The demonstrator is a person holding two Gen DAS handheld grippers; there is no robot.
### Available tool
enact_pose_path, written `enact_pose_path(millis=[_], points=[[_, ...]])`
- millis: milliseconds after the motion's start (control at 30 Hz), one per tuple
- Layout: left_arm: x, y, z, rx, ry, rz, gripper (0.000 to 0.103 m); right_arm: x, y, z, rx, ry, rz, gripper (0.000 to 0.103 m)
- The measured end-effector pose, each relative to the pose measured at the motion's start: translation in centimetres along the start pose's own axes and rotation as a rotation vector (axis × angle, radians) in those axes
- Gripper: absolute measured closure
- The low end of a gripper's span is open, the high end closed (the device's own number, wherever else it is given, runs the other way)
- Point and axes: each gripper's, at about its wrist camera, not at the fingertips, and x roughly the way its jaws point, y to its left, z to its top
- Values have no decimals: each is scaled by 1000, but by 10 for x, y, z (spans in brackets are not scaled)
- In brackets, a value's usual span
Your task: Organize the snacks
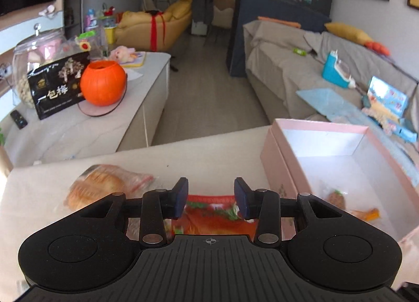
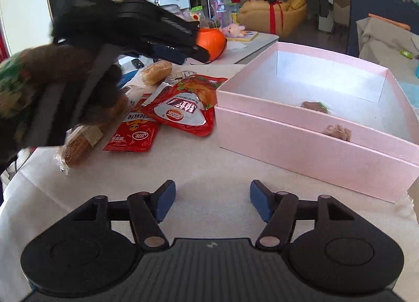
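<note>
My left gripper (image 1: 211, 198) is open, hovering just above a red snack pouch (image 1: 213, 217) on the white tablecloth; the pouch also shows in the right wrist view (image 2: 183, 108). A wrapped bread roll (image 1: 100, 186) lies to its left. The open pink box (image 1: 327, 126) stands to the right and holds two small wrapped snacks (image 1: 337, 198). My right gripper (image 2: 212, 201) is open and empty over bare cloth in front of the box (image 2: 301, 142). In the right wrist view the left gripper (image 2: 180, 52) hangs over the snack pile, with another red packet (image 2: 133, 135) and wrapped rolls (image 2: 78, 145) beside it.
A low white cabinet (image 1: 110, 118) beyond the table carries an orange pumpkin bucket (image 1: 102, 83), a black box and a glass jar. A covered grey sofa (image 1: 314, 66) with toys stands to the right. The table's far edge (image 1: 183, 142) runs just past the snacks.
</note>
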Motion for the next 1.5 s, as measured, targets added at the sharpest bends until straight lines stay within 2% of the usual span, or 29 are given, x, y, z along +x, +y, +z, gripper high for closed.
enact_pose_path(millis=[67,133,200,267,367,467,567,667,767,900,1000,1067,1133,1233,1367,1500], points=[[23,-6,3,50,47,28,60,1,11,-1,-58,6,-34,31],[31,-10,-3,93,91,15,63,3,13,-1,-70,7,-42,30],[25,-13,-17,165,105,-23,71,3,8,0,-49,6,-19,29],[5,-12,-37,222,95,-45,71,1,2,0,-22,1,4,29],[-23,-4,-63,173,107,-103,72,-1,-6,1,14,-3,46,24],[-55,6,-88,56,125,-193,72,-3,-11,1,36,-3,70,23],[-83,14,-107,-19,127,-226,72,-3,-10,2,63,19,72,21],[-116,25,-115,-43,49,-181,72,-7,-4,3,112,44,88,18],[-145,38,-114,-55,-38,-52,71,-4,13,8,139,83,105,18],[-167,68,-117,-181,-74,89,71,5,46,16,118,98,87,18],[-181,86,-126,-253,-97,139,71,18,69,27,111,82,43,18],[-188,94,-130,-284,-97,140,71,24,77,35,125,91,43,18],[-191,98,-136,-294,-82,125,71,26,81,40,140,95,-9,18],[-192,98,-143,-272,-62,82,71,26,83,44,75,65,-63,18],[-189,85,-148,-242,-62,37,71,19,66,36,20,58,-132,18],[-187,73,-155,-228,-79,70,71,4,47,39,74,20,-32,21]])
